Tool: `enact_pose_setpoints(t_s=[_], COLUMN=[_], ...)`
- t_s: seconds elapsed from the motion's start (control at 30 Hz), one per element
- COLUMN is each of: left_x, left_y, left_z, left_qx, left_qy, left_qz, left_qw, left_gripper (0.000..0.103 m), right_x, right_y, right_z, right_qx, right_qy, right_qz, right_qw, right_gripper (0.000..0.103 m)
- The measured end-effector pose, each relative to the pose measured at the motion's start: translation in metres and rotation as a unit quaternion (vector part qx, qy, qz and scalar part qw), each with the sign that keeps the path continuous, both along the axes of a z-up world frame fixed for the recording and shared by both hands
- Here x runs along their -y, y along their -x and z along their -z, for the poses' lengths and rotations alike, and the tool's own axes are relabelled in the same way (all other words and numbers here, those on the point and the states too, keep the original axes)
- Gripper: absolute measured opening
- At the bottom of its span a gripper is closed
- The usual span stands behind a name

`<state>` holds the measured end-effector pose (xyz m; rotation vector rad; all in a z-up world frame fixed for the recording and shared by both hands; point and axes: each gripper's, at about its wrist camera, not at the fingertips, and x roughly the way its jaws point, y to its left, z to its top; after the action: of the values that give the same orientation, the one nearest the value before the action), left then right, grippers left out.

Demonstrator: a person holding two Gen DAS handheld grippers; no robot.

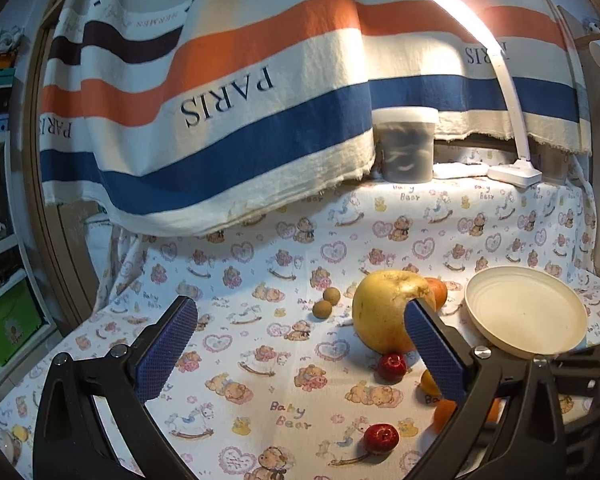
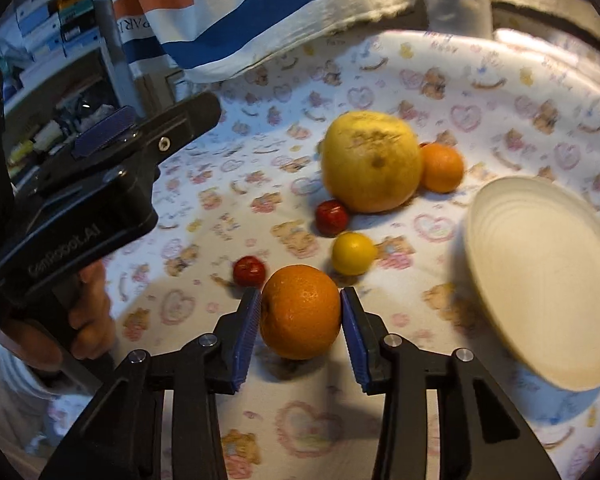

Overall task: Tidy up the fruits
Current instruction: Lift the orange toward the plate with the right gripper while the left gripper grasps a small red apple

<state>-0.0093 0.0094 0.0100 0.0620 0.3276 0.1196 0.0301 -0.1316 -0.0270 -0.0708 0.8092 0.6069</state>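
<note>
We see a tabletop under a white cloth printed with bears, hearts and "Baby Bear" (image 1: 260, 360); behind it hangs a striped orange, blue and cream towel reading "PARIS" (image 1: 228, 96), with a lit white desk lamp (image 1: 512, 168) and a lidded grey plastic tub (image 1: 406, 144) at the back and cluttered shelves at left. Our right tool (image 2: 301, 312) pinches a large round orange (image 2: 300, 312) on the cloth, near a small yellow citrus (image 2: 353, 253), two red cherry-like fruits (image 2: 332, 217), a big yellow pomelo (image 2: 372, 162) and an empty cream round plate (image 2: 548, 288). Left tool (image 1: 300, 328) spread wide, holding nothing; its body reads "GenRobot.AI".
</note>
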Motion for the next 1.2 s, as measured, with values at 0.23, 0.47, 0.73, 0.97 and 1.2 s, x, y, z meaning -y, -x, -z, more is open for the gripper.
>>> enact_pose_setpoints(t_s=[0.23,0.47,0.73,0.97,1.2], left_x=[-0.01,-0.011,0.01,0.018,0.013], left_y=[-0.011,-0.036,-0.031,-0.033,-0.033], left_z=[0.004,0.022,0.044,0.058,0.057], left_qx=[-0.041,-0.201,-0.274,-0.308,-0.305], left_qy=[0.046,0.111,0.111,0.096,0.101], left_qz=[0.023,0.082,0.101,0.089,0.083], left_qw=[0.9978,0.9698,0.9499,0.9422,0.9433], left_gripper=[0.102,0.049,0.044,0.044,0.025], right_x=[0.04,0.094,0.121,0.122,0.125], right_y=[-0.001,0.005,0.004,0.002,0.001], right_z=[-0.031,-0.053,-0.056,-0.049,-0.049], right_qx=[0.082,0.125,0.141,0.135,0.133], right_qy=[-0.006,-0.017,-0.015,-0.011,-0.008], right_qz=[0.099,0.179,0.219,0.228,0.237], right_qw=[0.992,0.976,0.965,0.964,0.962], right_gripper=[0.042,0.042,0.042,0.042,0.042])
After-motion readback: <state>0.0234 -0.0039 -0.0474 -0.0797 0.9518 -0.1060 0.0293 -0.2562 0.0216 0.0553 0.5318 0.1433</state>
